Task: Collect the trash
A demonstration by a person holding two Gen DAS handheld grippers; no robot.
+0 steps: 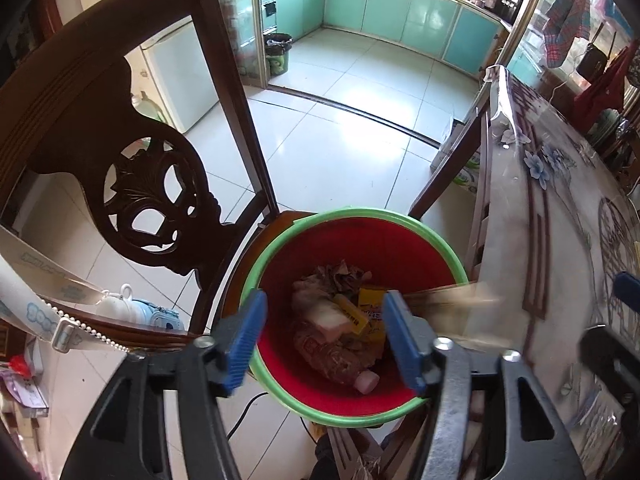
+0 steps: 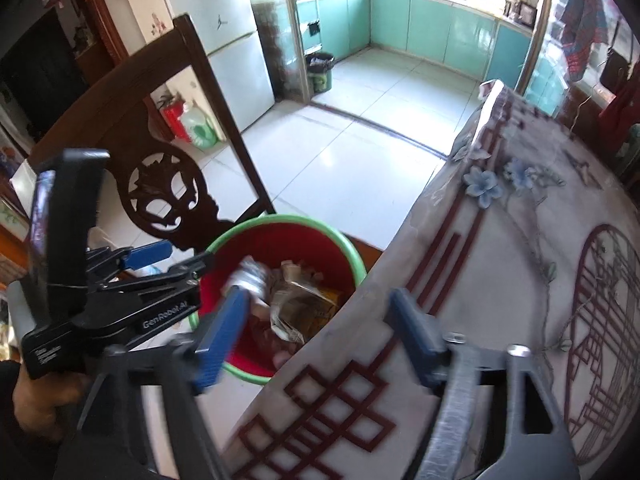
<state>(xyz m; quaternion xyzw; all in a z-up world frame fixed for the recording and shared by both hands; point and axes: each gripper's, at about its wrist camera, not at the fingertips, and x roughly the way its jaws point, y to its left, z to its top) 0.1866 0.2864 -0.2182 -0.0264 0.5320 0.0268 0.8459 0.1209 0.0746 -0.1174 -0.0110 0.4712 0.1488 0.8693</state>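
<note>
A red trash bin with a green rim [image 1: 436, 240] stands on a chair seat beside the table, holding several pieces of trash: crumpled paper, a yellow packet [image 1: 352, 314] and a plastic bottle [image 1: 340, 360]. My left gripper [image 1: 324, 336] is open and empty, right above the bin's mouth. In the right wrist view the bin [image 2: 348, 240] sits left of the table edge. My right gripper [image 2: 316, 336] is open over the table edge. A blurred silvery piece of trash [image 2: 250, 276] is at its left fingertip, above the bin; whether it is falling I cannot tell. The left gripper [image 2: 176, 258] shows at the bin's left rim.
A carved dark wooden chair back [image 1: 148, 196] rises left of the bin. The table with a flowered cloth [image 1: 560, 240] fills the right side. A blurred flat brownish piece [image 1: 448, 300] lies across the bin's right rim. Tiled floor leads to a kitchen with a black bin [image 1: 278, 54].
</note>
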